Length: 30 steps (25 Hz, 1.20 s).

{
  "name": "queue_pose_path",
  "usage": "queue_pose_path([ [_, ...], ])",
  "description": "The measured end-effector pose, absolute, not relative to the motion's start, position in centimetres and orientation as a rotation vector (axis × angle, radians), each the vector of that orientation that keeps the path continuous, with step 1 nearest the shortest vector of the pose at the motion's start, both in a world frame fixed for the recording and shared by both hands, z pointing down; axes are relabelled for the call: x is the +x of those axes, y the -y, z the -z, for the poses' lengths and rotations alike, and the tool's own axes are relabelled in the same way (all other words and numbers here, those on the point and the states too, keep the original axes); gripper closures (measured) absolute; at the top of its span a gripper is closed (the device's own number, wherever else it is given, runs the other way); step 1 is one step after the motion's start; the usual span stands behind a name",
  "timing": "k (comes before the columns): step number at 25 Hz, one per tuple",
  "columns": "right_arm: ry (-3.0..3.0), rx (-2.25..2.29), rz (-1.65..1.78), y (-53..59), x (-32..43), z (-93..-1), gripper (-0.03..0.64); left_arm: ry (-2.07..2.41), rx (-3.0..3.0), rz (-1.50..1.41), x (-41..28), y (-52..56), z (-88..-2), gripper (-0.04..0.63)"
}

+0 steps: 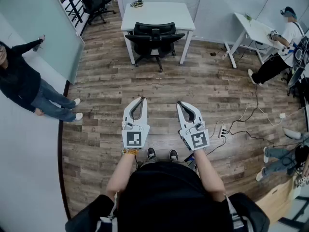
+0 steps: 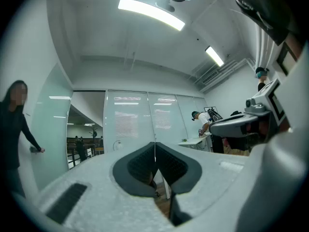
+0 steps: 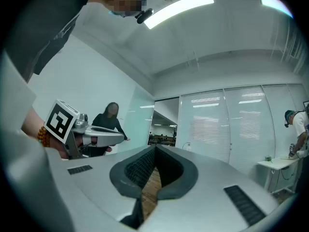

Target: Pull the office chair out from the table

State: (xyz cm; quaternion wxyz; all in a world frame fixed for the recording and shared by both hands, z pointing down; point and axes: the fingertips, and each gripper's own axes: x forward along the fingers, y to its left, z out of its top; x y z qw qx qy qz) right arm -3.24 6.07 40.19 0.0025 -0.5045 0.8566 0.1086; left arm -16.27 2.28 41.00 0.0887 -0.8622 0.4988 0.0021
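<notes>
Head view: office chair tucked under the desk at 12 o'clock, well apart from left tool and right tool, both closed, empty. Likely rolls easily; grip the stiff backrest top.

No words or numbers can be read.
Only coded square markers show, on the left hand-held gripper and right hand-held gripper.
</notes>
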Motion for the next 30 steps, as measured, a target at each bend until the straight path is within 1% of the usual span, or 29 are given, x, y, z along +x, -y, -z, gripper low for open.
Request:
queue_pose_path([
  [7, -2.733, -1.578, -0.413, -4.2, -7.2, -40.7, 0.611, -1.418, -2.576, -0.042, -18.5, -0.4, -40.8, 0.575],
  [12, -2.74, -1.609, -0.435, -1.5, -7.9, -40.7, 0.609, -1.392, -2.568, -0.063, -19.0, 2.0, -40.8, 0.575],
  [19, -2.72, -1.619, -0.45, 3.3, -7.0, -41.8, 0.611, -1.403, -2.559, -0.045, -19.2, 6.0, -41.7, 0.575],
  [30, -2.751, -1.591, -0.433, 16.1, -2.5, -45.4, 0.609, -1.431, -2.526, 0.045, -15.8, 17.3, -44.1, 0.575],
])
